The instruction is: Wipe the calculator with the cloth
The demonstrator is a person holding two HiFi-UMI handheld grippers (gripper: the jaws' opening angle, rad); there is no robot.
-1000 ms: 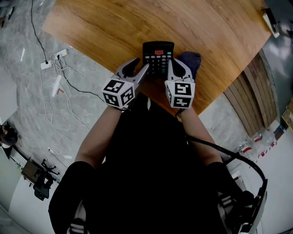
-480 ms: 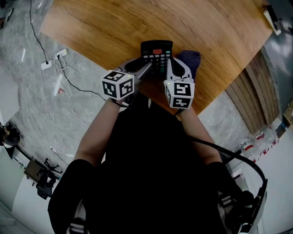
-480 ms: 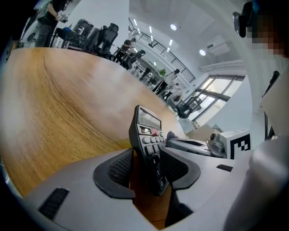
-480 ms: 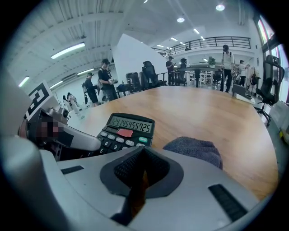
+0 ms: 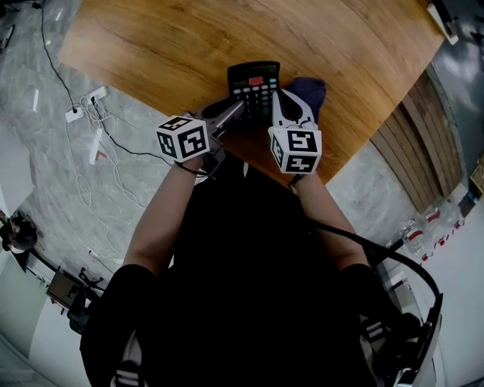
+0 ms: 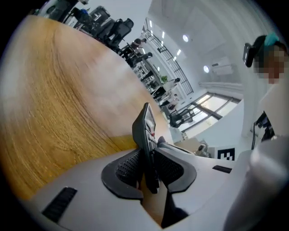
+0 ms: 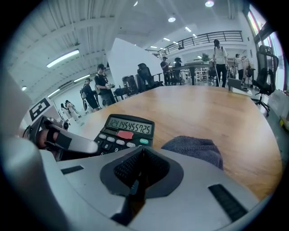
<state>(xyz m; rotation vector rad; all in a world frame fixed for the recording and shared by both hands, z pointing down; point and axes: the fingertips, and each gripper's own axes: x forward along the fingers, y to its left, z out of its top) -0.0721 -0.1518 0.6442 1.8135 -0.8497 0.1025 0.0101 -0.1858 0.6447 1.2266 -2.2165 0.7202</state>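
A black calculator [image 5: 253,83] with a red key lies on the wooden table [image 5: 151,45] near its front edge; its display shows digits in the right gripper view [image 7: 126,130]. My left gripper [image 5: 236,109] has rolled onto its side, and its jaws are closing on the calculator's near left edge. That edge [image 6: 145,131] stands between the pads of the left gripper [image 6: 149,167] and they press on it. My right gripper [image 5: 281,102] is shut and holds nothing, just right of the calculator. A dark blue cloth [image 5: 308,89] lies bunched to its right [image 7: 196,149].
The table's front edge runs diagonally just under both grippers. Cables and a power strip [image 5: 89,102] lie on the grey floor to the left. A small white object [image 5: 442,17] sits at the table's far right corner.
The left gripper rolled so that its marker cube faces up, and its jaws came together round the calculator's edge. The right gripper stayed where it was.
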